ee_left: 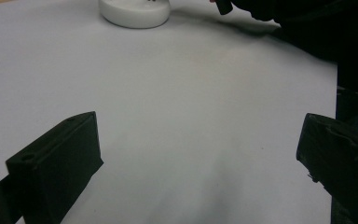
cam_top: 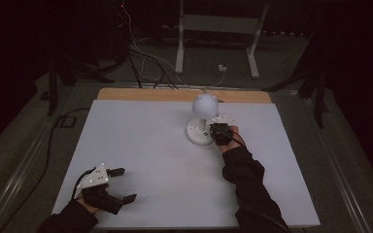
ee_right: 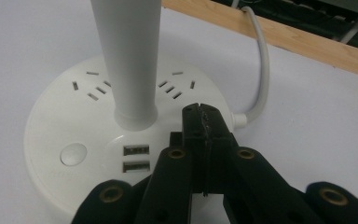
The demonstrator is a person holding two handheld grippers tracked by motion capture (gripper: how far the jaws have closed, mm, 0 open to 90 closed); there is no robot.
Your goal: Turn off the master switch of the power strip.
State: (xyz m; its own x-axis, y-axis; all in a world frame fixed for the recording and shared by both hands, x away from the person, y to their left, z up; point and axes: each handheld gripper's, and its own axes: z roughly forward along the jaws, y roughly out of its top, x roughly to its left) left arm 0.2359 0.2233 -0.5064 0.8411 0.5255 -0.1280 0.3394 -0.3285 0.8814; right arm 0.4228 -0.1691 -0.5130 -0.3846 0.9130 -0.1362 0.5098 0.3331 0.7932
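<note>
A white desk lamp stands at the table's far middle, with a globe head (cam_top: 205,104), a stem (ee_right: 128,60) and a round base (cam_top: 197,132). The base (ee_right: 65,135) carries sockets, two USB ports (ee_right: 136,158) and a round button (ee_right: 73,154). My right gripper (cam_top: 214,132) is shut with nothing between its jaws. Its tips (ee_right: 200,114) rest at the base's right side, just past the USB ports. Near the front left corner my left gripper (cam_top: 125,184) lies wide open and empty. Its view shows both jaws (ee_left: 198,154) spread over bare table, with the lamp base (ee_left: 135,11) far ahead.
The white table top (cam_top: 150,145) has a wooden strip (cam_top: 175,94) along its far edge. The lamp's white cable (ee_right: 261,70) runs off the back. Beyond the table, the dark floor holds cables and a white stand (cam_top: 218,29).
</note>
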